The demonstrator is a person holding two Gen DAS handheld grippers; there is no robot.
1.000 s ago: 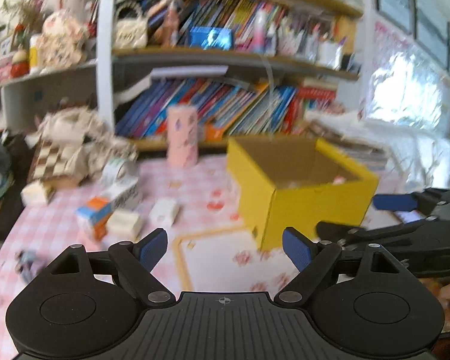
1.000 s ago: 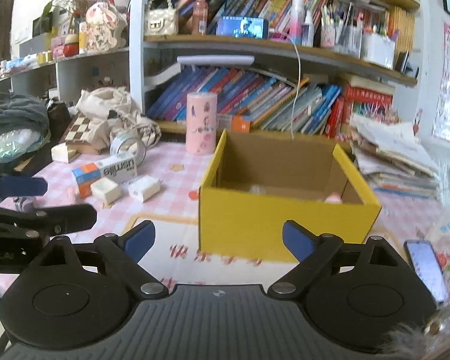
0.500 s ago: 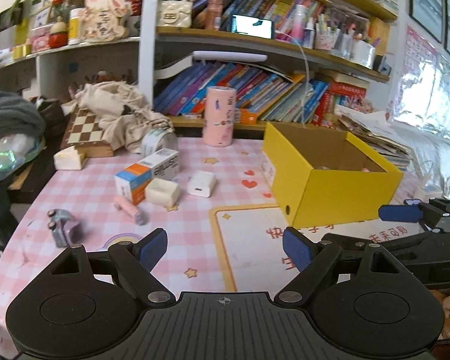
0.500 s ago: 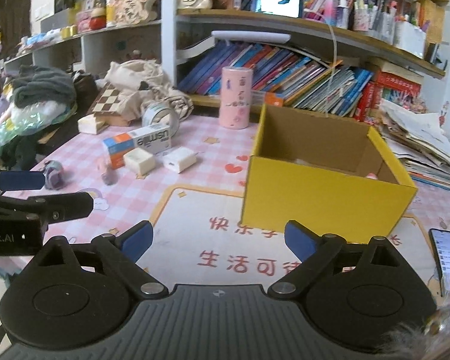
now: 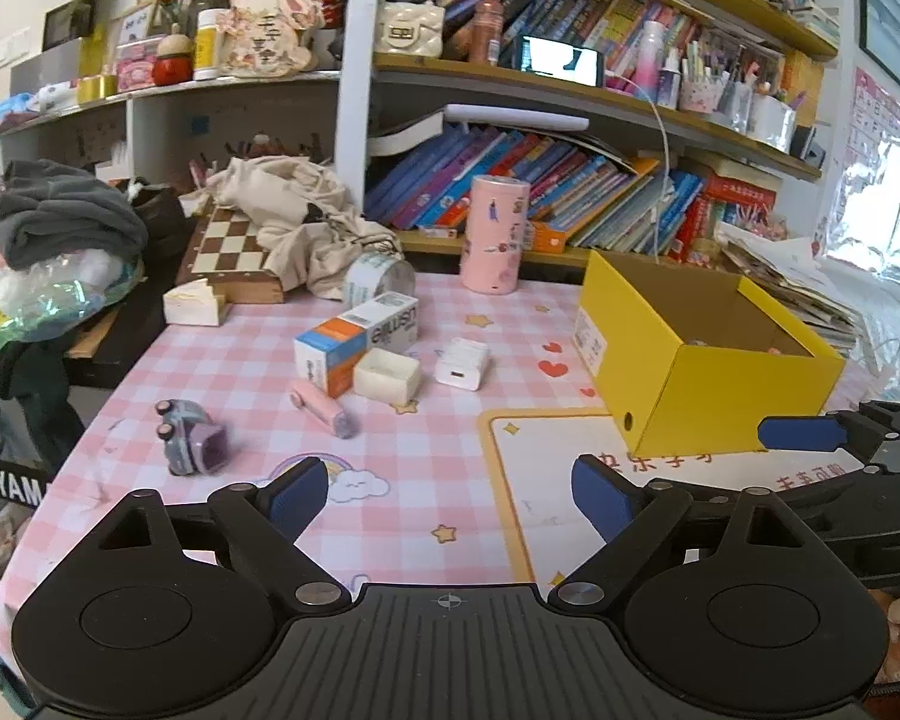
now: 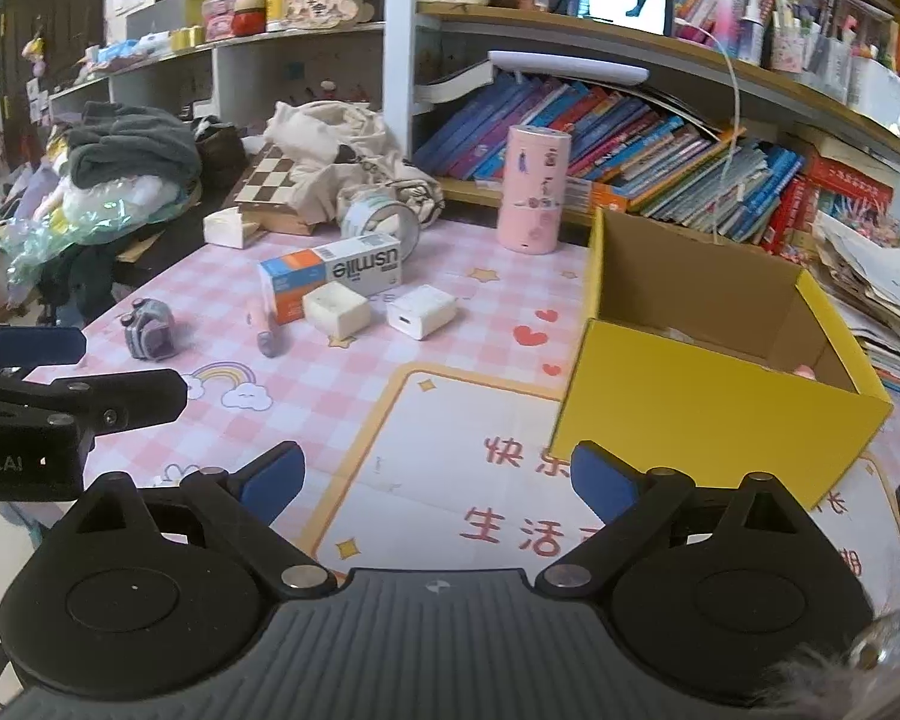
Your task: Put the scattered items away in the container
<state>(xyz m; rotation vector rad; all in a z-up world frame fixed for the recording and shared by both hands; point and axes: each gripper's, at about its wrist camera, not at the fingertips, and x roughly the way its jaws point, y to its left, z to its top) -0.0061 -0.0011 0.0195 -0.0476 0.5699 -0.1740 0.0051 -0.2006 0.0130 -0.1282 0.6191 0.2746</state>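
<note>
the task looks barely started, judging by how much lies loose on the table (image 5: pixel 426 480). the yellow box (image 5: pixel 708 378) stands open toward the table's right side, its near corner on the white mat (image 6: pixel 450 480); only a glimpse of something pale and pink shows at its bottom, too hidden to name, so a few things may already be inside

left of the box, in the middle of the table, a cluster waits: the usmile carton (image 5: pixel 354 339) lying flat, a white cube (image 5: pixel 387 373) touching its front, a white charger (image 5: pixel 463 363) just beside the cube on the box side, and a pink tube (image 5: pixel 323 408) in front of the carton. a toy car (image 5: pixel 191 438) sits apart, near the left edge. behind the cluster a tape roll (image 5: pixel 378 279) leans by the cloth, and a pink canister (image 5: pixel 494 234) stands upright at the back edge; whether these two belong to the tidying cannot be told

the left gripper (image 5: pixel 447 495) hangs above the near edge, jaws spread wide and holding nothing, aimed between the cluster and the box. the right gripper (image 6: pixel 435 474) hovers above the mat in front of the box, its jaws likewise spread and empty

so, as a judgement, at least five loose items remain, and the cluster's pieces sit close together, so each pick needs care not to nudge its neighbour
</note>
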